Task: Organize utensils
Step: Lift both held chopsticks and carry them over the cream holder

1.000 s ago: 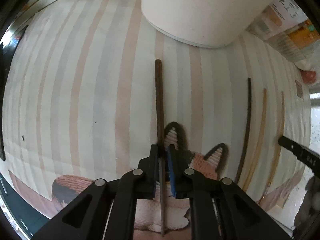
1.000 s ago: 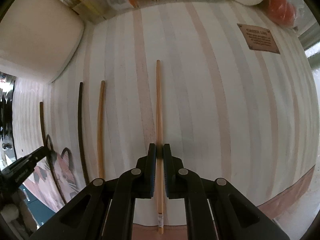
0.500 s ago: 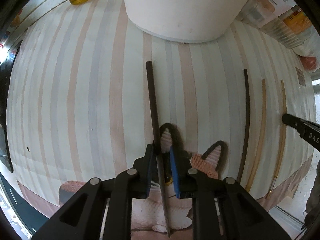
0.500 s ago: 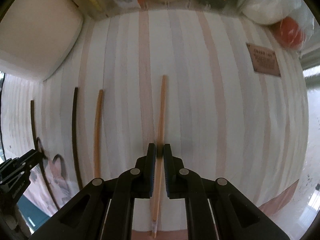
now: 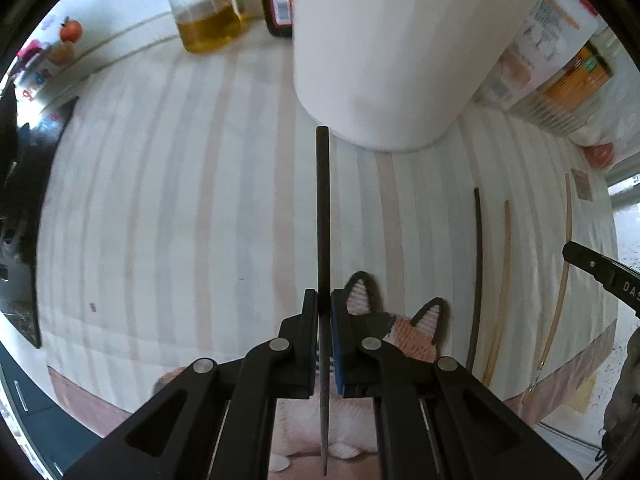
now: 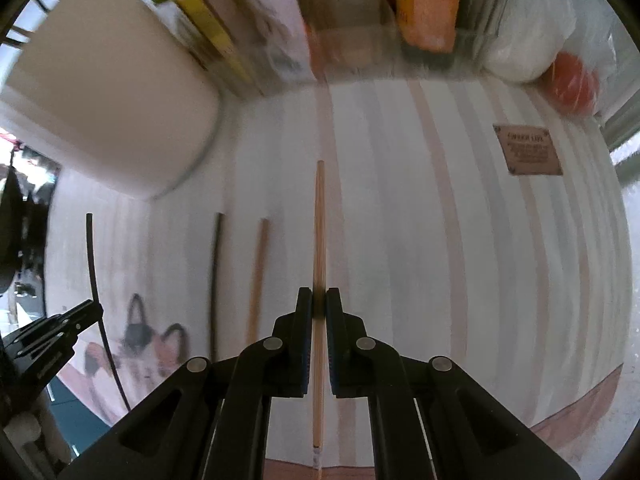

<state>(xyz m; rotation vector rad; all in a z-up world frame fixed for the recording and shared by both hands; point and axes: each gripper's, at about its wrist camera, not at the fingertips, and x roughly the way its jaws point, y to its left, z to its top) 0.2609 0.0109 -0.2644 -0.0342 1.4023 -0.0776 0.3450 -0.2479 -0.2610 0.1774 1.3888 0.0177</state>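
Chopsticks are what I am sorting: I am holding one in each hand so the loose sticks can be matched by colour. My left gripper (image 5: 325, 300) is clamping the dark chopstick (image 5: 322, 208), jaws closed tight on its shaft, the stick pointing forward toward the white cylindrical container (image 5: 392, 52) at the far edge of the striped mat (image 5: 160, 200); it looks lifted clear of the mat, though I cannot tell for sure. My right gripper (image 6: 319, 300) is pinching the light wooden chopstick (image 6: 319, 224) the same way, jaws shut on it, stick running straight ahead. Two more are lying side by side on the mat between my grippers, nearer the cat picture (image 5: 400, 320): another dark chopstick (image 6: 215, 280) and another light chopstick (image 6: 257, 276), parallel, just beside each other, apart.
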